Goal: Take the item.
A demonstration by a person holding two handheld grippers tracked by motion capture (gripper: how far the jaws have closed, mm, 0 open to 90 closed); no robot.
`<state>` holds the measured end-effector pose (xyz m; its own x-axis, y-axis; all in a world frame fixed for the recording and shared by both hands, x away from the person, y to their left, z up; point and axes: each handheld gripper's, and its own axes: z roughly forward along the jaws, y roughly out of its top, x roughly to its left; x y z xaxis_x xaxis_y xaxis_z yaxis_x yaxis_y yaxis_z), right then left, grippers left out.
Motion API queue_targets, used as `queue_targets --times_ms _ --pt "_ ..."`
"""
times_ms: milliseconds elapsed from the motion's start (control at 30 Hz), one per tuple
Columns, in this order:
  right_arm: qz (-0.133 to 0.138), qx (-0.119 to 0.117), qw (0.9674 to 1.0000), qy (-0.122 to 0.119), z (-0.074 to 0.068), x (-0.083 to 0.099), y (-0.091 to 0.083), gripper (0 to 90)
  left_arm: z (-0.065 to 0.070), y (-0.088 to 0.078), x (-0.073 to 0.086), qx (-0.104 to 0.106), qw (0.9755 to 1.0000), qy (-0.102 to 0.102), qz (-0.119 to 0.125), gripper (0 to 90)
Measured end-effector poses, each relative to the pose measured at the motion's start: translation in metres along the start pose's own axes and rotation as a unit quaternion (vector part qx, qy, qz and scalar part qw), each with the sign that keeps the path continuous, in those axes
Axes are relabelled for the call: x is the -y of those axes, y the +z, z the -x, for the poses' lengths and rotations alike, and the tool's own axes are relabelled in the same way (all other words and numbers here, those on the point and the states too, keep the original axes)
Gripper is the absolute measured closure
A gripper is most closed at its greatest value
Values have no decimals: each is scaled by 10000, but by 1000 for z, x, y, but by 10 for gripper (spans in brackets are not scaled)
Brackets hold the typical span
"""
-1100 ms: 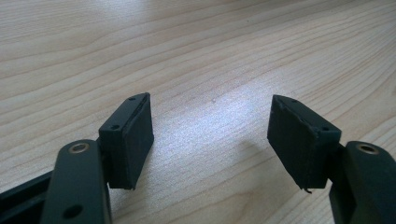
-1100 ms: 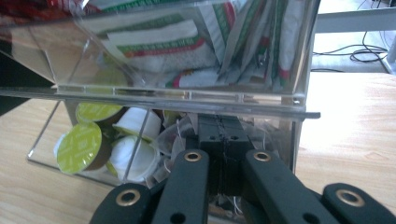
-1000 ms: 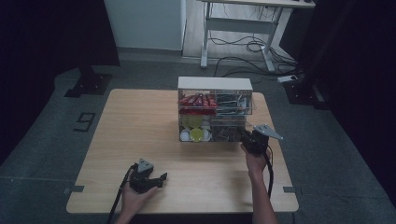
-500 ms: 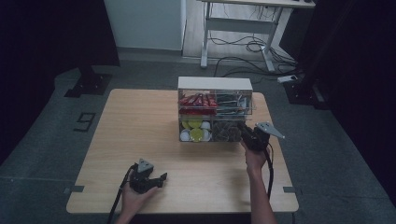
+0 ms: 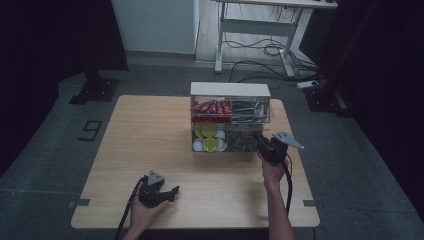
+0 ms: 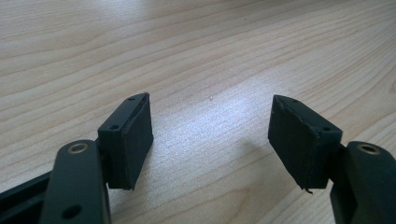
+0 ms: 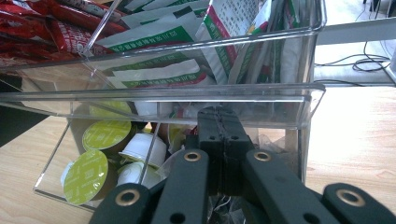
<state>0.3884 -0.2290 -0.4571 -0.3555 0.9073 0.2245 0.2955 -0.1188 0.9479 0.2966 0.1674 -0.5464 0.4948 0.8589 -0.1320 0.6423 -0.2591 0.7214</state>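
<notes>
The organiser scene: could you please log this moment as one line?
left gripper: open, over bare table | right gripper: shut, inside clear organiser lower right compartment

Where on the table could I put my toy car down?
The whole left half of the table, beside the clear organizer, is bare wood. The front middle, between the two tongs, is free too. It is crowded around the organizer's front right.

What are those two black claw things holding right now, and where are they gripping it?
The left gripper is open over bare table, holding nothing. The right gripper is shut inside the clear organizer; whether anything is pinched cannot be told.
</notes>
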Motion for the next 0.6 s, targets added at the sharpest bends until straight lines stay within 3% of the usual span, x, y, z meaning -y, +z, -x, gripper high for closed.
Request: queue_targets --times_ms 200,367,600 --pt "-19 7 10000 22 3 1 -2 892 1 0 0 -65 10000 -10 6 313" --pt "-70 25 10000 18 5 3 0 892 8 -2 -4 -3 10000 4 92 316" --pt "-54 6 10000 63 7 3 0 892 28 -5 -30 63 9991 137 390 318"
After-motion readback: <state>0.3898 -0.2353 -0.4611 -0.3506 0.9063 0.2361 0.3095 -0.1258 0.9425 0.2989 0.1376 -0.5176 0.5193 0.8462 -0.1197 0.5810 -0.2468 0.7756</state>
